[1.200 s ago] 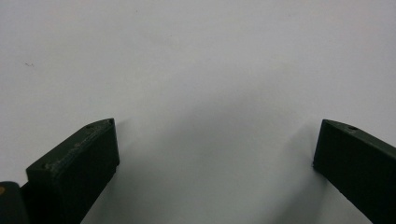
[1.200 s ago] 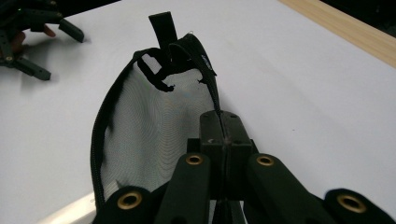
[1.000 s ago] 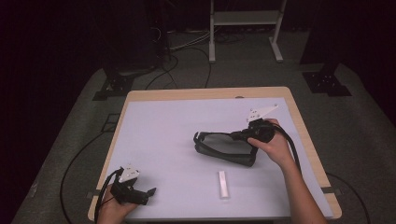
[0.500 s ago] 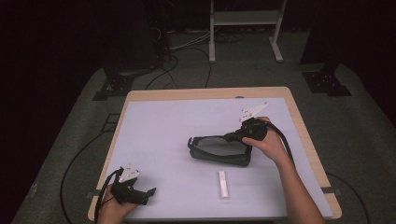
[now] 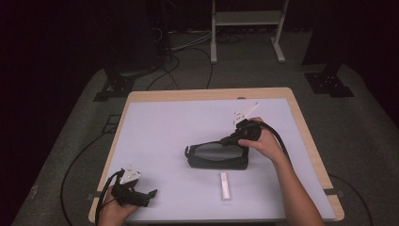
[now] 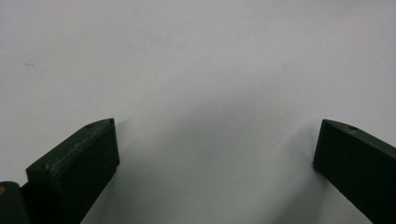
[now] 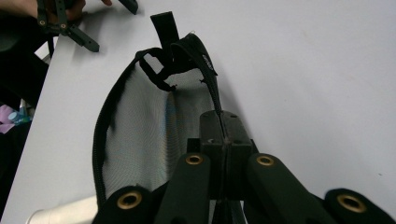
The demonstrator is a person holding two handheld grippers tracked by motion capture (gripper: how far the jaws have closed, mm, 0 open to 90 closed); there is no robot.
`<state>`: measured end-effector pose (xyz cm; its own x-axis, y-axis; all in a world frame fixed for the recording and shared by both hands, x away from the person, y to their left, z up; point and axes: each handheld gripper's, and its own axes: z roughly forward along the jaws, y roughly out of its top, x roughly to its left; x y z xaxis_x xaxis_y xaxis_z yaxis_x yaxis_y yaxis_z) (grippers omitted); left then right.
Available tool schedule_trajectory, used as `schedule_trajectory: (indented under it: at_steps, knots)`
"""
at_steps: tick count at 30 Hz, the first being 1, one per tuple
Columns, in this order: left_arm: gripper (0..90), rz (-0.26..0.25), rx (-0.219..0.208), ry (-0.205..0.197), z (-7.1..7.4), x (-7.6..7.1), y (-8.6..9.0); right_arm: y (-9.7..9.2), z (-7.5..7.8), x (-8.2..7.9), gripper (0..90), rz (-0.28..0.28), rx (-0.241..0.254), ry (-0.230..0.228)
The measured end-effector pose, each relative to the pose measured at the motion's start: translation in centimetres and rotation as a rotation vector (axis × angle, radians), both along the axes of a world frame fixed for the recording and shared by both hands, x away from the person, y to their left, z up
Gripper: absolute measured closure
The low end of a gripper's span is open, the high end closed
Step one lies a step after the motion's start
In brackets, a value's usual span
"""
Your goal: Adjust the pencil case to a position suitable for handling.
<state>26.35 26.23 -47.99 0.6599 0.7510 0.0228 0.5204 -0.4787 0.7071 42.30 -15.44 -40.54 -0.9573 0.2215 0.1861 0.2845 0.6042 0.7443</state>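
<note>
Dim room, walls lost in blackness. Grey carpet floor point(image 5: 70, 141) under a pool of light, fading to dark at the edges. Centre: desk point(image 5: 207, 94) with pale wooden rim and light lavender-grey top. At 12 o'clock, a white metal stand point(image 5: 244, 19) on two legs with a low shelf. At 10 o'clock, a dark upright on a black base plate point(image 5: 117, 87); another black base plate point(image 5: 329, 82) at 2 o'clock. Black cables point(image 5: 188, 52) coiling over the floor between 11 and 12 o'clock.
</note>
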Motion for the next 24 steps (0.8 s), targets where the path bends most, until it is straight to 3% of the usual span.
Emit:
schedule_trajectory:
  at_steps: [12, 21, 24]
  knots:
    - [0.0, 0.000, 0.000, 0.000, 0.00, 0.00, 0.01, 0.91, -0.49, 0.57, 88.4, 0.018, -0.024, -0.006]
    - [0.0, 0.000, 0.001, 0.000, 0.00, 0.00, 0.00, 1.05, -0.36, 0.43, 85.5, 0.010, -0.036, -0.040]
    - [0.0, 0.000, 0.000, 0.000, 0.00, 0.00, 0.00, 1.09, -0.22, 0.19, 80.4, 0.000, -0.045, -0.056]
